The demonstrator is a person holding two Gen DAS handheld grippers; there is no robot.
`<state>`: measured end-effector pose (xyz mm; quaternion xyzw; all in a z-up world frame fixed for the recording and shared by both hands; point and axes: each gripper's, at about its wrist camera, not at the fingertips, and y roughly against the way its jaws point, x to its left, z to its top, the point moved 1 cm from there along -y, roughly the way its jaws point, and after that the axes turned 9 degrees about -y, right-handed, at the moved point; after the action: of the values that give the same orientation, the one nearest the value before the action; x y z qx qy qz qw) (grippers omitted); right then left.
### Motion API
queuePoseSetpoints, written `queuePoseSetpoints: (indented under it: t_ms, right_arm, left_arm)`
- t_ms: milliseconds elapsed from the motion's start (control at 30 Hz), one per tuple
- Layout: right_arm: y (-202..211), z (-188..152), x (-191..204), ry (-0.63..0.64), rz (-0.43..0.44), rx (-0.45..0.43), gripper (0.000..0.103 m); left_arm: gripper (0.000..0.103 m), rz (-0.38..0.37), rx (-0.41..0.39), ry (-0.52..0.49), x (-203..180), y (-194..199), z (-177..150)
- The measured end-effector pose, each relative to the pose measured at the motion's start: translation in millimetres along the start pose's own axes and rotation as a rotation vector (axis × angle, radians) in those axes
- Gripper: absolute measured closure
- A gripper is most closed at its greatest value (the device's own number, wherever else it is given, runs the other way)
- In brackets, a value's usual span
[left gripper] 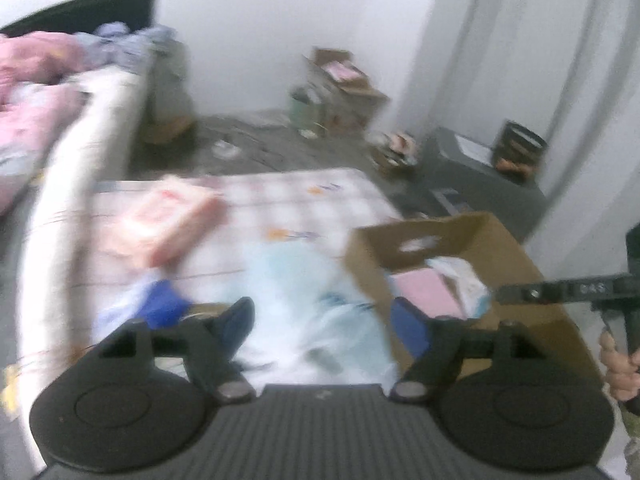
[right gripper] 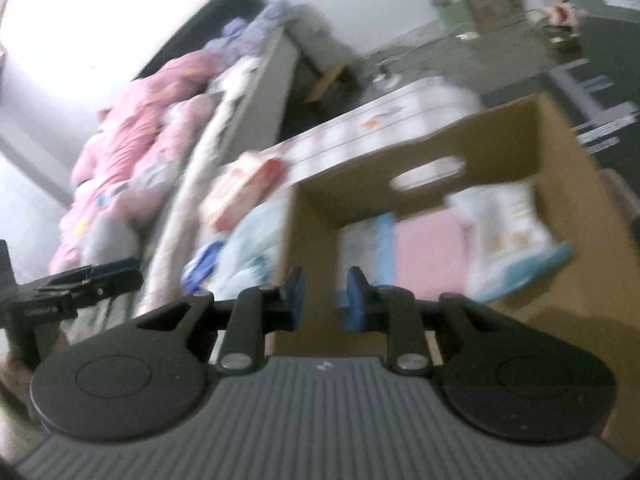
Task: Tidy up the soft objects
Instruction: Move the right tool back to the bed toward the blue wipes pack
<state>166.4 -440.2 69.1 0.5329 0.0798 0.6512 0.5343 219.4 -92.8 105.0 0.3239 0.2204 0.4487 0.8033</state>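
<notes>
An open cardboard box (left gripper: 480,236) stands on a checked cloth (left gripper: 304,196). Inside lie a flat pink item (right gripper: 428,248), a white-and-teal soft pack (right gripper: 512,232) and a blue-edged pack (right gripper: 372,240). On the cloth left of the box are a pale blue soft pack (left gripper: 296,280), a pink-and-red pack (left gripper: 168,220) and a dark blue pack (left gripper: 160,304). My left gripper (left gripper: 322,324) hangs open and wide above the pale blue pack, holding nothing. My right gripper (right gripper: 325,298) hovers at the box's near wall (right gripper: 316,216), with a narrow empty gap between its blue pads (right gripper: 296,296).
A bed with a pink quilt (right gripper: 132,140) and a white mattress edge (left gripper: 72,184) runs along the left. Cartons (left gripper: 344,84), small clutter on the grey floor (left gripper: 248,148) and a grey cabinet (left gripper: 480,176) stand beyond the cloth. A hand (left gripper: 620,364) grips the right tool's handle.
</notes>
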Motion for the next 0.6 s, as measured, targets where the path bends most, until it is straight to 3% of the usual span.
queuePoseSetpoints:
  t_ms: [267,433,600]
  right_arm:
    - [-18.6,-40.4,70.9,0.039,0.119,0.077,0.078]
    - [-46.8,-55.5,120.5,0.076,0.139,0.157,0.076]
    - [-86.7,-56.3,174.7,0.145,0.123,0.214,0.070]
  left_arm:
    - [0.018,0.103,-0.052,0.078,56.7,47.4,-60.4]
    - [0.018,0.163,-0.065,0.090,83.8,44.5,-86.0]
    - [0.020,0.200,-0.037,0.077,106.7,16.6,-98.0]
